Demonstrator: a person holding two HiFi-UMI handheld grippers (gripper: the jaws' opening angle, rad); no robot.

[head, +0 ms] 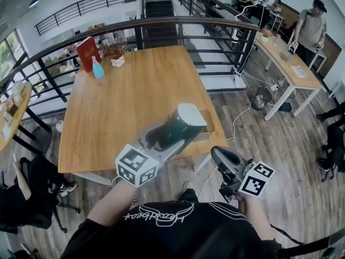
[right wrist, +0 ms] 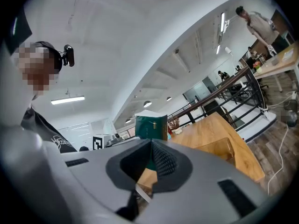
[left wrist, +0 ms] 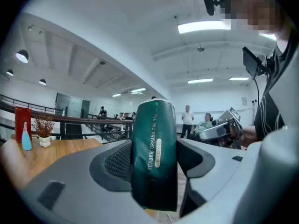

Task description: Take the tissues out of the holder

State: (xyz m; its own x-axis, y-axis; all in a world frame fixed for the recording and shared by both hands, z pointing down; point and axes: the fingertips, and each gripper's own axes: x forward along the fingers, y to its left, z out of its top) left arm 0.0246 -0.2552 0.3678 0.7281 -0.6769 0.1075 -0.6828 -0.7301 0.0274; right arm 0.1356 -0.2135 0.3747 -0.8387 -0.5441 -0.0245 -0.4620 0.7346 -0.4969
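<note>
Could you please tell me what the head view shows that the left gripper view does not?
Head view only: the wood floor and the left gripper's marker cube. Left gripper view only: the ceiling lights and the print "TENDER DREAMS FOR YOU". Both: the green tissue pack clamped in that gripper, the right gripper, the red book and blue bottle.

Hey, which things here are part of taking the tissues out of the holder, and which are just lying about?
Job in hand:
- green tissue pack, held by the left gripper
- clear holder on the table
- right gripper, shut and empty

Lying about, at the table's far corner:
- red book
- blue bottle
- vase of dried stems
</note>
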